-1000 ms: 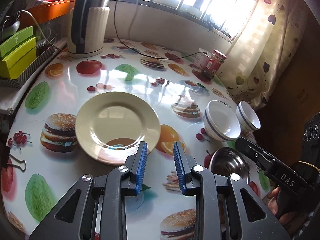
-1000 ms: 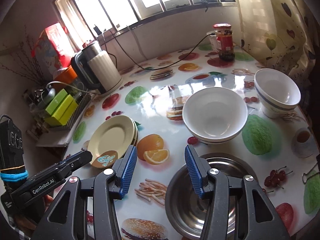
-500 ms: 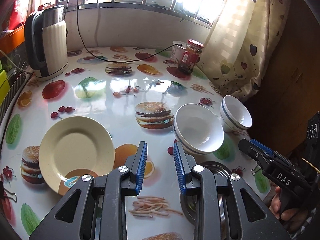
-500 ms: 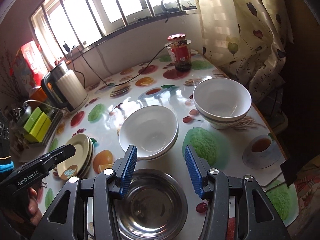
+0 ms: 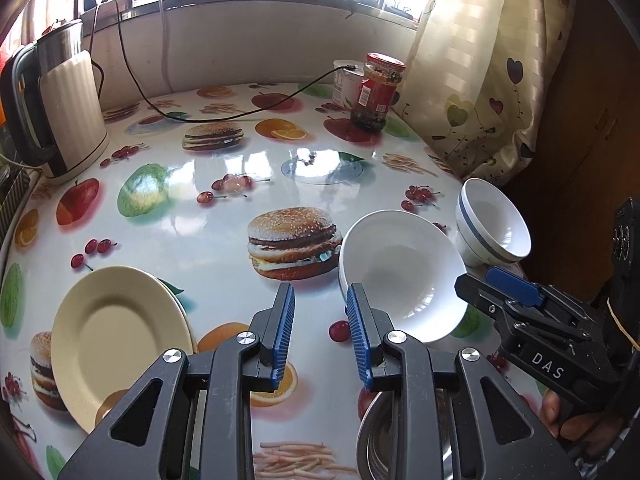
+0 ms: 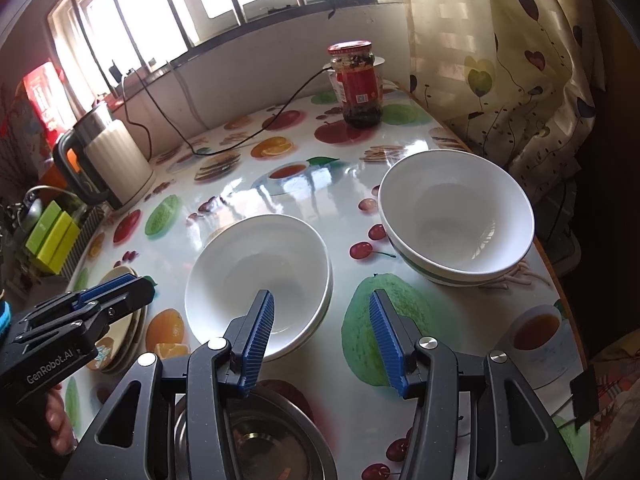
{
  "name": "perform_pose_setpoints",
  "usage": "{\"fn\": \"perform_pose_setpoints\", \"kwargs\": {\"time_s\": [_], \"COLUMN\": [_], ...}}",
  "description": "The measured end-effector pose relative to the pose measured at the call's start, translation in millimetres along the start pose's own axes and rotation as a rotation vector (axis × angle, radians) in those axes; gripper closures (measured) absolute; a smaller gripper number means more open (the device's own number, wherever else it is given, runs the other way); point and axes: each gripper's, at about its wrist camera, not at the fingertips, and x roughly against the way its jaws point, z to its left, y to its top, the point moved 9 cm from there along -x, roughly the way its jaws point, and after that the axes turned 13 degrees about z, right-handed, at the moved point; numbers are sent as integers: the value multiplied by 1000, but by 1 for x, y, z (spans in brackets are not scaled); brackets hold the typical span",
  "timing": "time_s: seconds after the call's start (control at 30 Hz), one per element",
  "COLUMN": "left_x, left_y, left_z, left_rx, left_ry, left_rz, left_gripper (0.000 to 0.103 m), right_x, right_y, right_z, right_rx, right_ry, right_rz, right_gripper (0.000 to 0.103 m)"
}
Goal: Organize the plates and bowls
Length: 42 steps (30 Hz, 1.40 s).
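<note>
Right wrist view: glossy round white bowl (image 6: 260, 276), steel bowl (image 6: 256, 440) nearer; both grippers' ribbed blue jaws open, empty.

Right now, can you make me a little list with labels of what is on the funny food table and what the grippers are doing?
table: glossy cloth printed with burgers and fruit
plates: cream stack, near left
bowls: plain white bowl in the middle; blue-banded bowl to its right; steel bowl nearest
far side: kettle, red-lidded jar
left gripper: open, holding nothing
right gripper: open, holding nothing
</note>
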Motion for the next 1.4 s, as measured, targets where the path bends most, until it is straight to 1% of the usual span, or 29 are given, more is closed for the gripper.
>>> {"fn": "perform_pose_setpoints", "kwargs": {"time_s": [0.13,0.37,0.53,0.67,0.73,0.9,0.97,1.1,1.17,1.23,1.3,1.4], "left_x": [-7,-20,-27,-29,-30,-32,-32,-34,-35,-36,-36,-36], "left_y": [3,5,5,5,5,5,5,5,5,5,6,6], "left_z": [-6,-21,-21,-21,-21,-20,-21,-23,-22,-21,-19,-19], "left_rx": [-7,-29,-23,-16,-17,-10,-10,-17,-17,-10,0,-5], "left_ry": [-32,-69,-62,-70,-69,-66,-71,-69,-62,-57,-64,-56], "left_rz": [4,33,47,51,53,53,56,56,54,55,57,54], "left_gripper": [75,75,75,75,75,75,80,81,83,88,89,89], "right_x": [-8,-12,-15,-16,-17,-18,-18,-18,-18,-18,-17,-17], "right_y": [-1,2,3,3,3,3,4,4,4,3,4,4], "right_z": [-2,-10,-10,-8,-6,0,2,4,4,4,4,4], "right_rx": [11,3,10,11,14,35,42,47,48,43,42,43], "right_ry": [-15,-31,-26,-17,-11,5,1,4,0,2,2,1], "right_rz": [16,22,25,30,30,27,24,20,17,16,14,13], "right_gripper": [53,53,54,62,64,81,82,86,86,86,86,86]}}
